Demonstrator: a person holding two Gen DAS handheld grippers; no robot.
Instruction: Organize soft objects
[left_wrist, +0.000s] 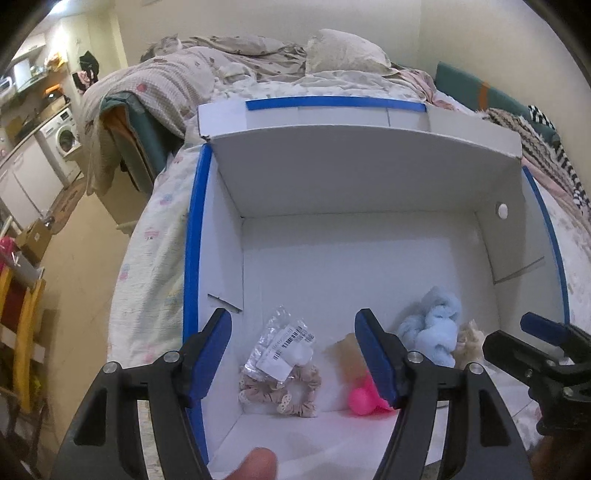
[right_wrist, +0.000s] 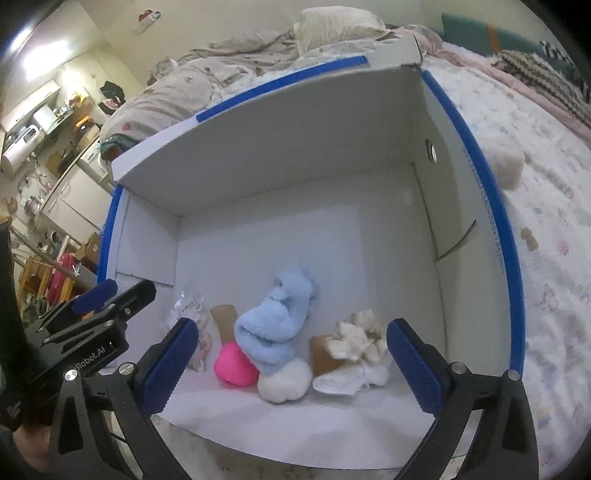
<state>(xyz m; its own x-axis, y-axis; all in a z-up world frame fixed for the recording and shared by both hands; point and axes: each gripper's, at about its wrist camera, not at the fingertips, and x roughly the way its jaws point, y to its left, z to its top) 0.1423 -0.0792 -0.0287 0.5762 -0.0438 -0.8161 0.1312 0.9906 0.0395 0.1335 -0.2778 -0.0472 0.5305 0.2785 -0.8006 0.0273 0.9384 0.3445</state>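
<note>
Soft items sit grouped at the near wall of the white box (right_wrist: 280, 173) on the bed: blue fluffy cloth (right_wrist: 275, 325), pink ball (right_wrist: 234, 363), white pom (right_wrist: 282, 382), bagged scrunchies (left_wrist: 280, 376). Left gripper (left_wrist: 293, 360) and right gripper (right_wrist: 290, 367) both hover above, fingers apart, empty. Judged between placements (one beige item (right_wrist: 508, 162) lies outside, right of the box); next move: fetch it.

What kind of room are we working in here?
Probably a small studio flat: the white box sits on a made-up bed with a pillow, and a washing machine stands among kitchen cabinets alongside.
</note>
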